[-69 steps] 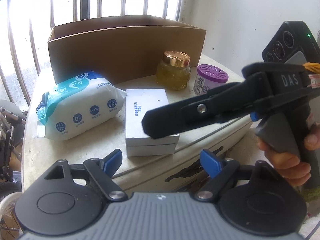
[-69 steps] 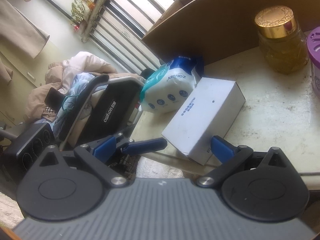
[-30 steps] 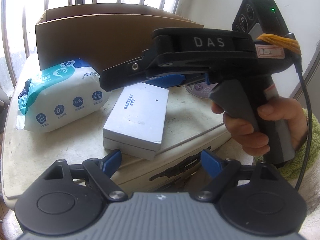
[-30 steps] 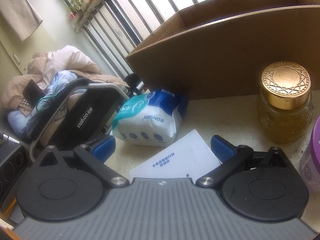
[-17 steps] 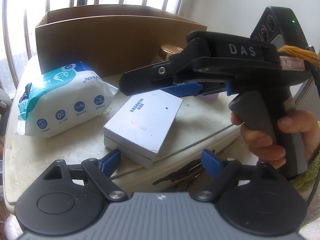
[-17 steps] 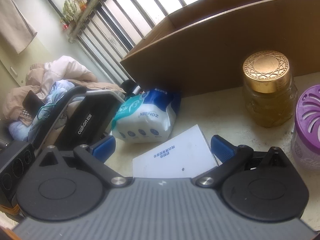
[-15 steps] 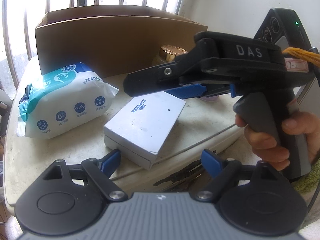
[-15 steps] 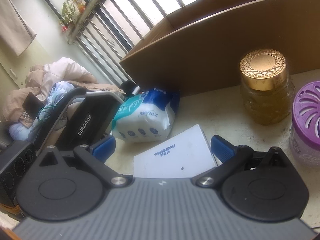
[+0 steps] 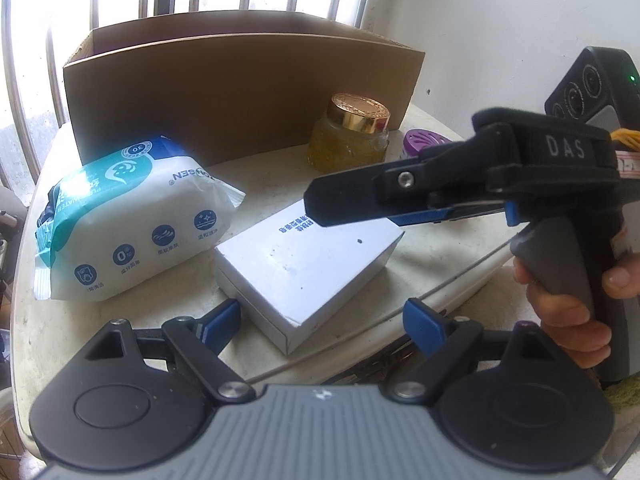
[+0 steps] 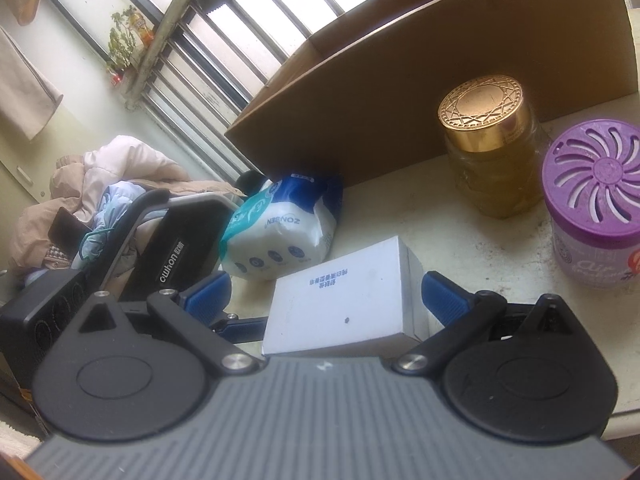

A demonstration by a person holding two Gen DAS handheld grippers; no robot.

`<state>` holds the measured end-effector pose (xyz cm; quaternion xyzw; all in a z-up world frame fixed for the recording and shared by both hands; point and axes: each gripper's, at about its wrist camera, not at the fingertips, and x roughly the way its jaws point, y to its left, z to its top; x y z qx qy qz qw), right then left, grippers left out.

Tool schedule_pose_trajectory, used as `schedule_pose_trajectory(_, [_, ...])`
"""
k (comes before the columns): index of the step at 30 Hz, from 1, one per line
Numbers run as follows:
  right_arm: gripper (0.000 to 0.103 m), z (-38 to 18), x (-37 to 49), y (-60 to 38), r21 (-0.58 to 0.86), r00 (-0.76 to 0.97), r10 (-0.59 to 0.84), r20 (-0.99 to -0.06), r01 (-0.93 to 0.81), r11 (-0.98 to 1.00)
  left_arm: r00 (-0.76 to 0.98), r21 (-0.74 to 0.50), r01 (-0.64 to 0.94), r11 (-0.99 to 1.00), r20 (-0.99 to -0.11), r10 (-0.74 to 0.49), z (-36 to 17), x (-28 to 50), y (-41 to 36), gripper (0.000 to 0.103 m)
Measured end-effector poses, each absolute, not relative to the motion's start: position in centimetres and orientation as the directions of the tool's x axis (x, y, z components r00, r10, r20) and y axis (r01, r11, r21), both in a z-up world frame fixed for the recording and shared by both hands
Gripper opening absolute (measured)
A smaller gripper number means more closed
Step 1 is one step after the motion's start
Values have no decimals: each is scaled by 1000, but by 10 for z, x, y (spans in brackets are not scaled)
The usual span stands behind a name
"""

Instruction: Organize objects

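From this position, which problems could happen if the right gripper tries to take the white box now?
1. The white box lies askew with one corner near the table edge; a push could slide it off.
2. The right gripper is open, its pads straddling the box; the wipes pack sits close to the left pad, so closing may snag it.
3. The gold-lidded jar and purple air freshener stand close by; a wide swing may knock them.
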<state>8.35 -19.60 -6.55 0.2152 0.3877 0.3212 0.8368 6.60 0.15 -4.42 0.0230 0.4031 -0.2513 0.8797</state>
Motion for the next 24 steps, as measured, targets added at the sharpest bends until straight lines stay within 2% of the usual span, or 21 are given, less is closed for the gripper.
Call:
schedule_pose_trajectory(9, [102, -71, 85, -190, 603, 460, 710, -533, -382, 700, 554, -147, 467, 872, -721, -417, -59, 56, -13, 91])
schedule_pose_trajectory(24, [103, -72, 88, -189, 608, 459, 710, -533, -376, 699, 553, -147, 467, 872, -720, -418, -51, 56, -9, 92])
